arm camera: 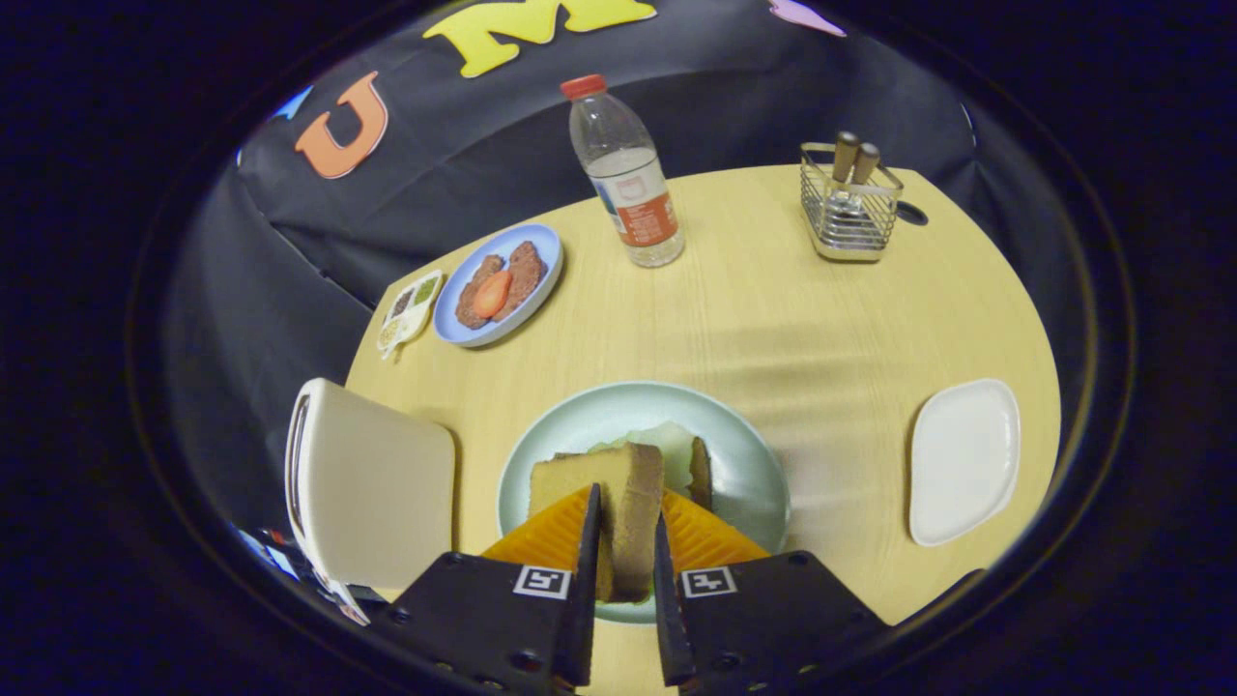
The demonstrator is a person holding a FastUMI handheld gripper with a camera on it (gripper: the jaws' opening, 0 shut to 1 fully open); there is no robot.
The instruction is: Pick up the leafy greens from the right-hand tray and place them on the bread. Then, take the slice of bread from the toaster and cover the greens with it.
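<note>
One toaster [372, 488], one bottle [626, 174], three plates; the green plate [754, 464] holds leafy greens [667, 440] and lower bread [701, 472], the blue plate [541, 246] meat and tomato, the white tray [964, 459] is bare; the gripper [623, 527] clamps one bread slice [609, 493] between its fingers, over the greens.

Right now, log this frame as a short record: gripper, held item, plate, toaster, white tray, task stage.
gripper: shut on bread slice
bread slice: upright between the fingers, over the green plate
green plate: holds greens and a bread piece beyond the slice
toaster: beside the plate
white tray: on the table's other side
stage: greens placed; slice not yet laid over them
</note>
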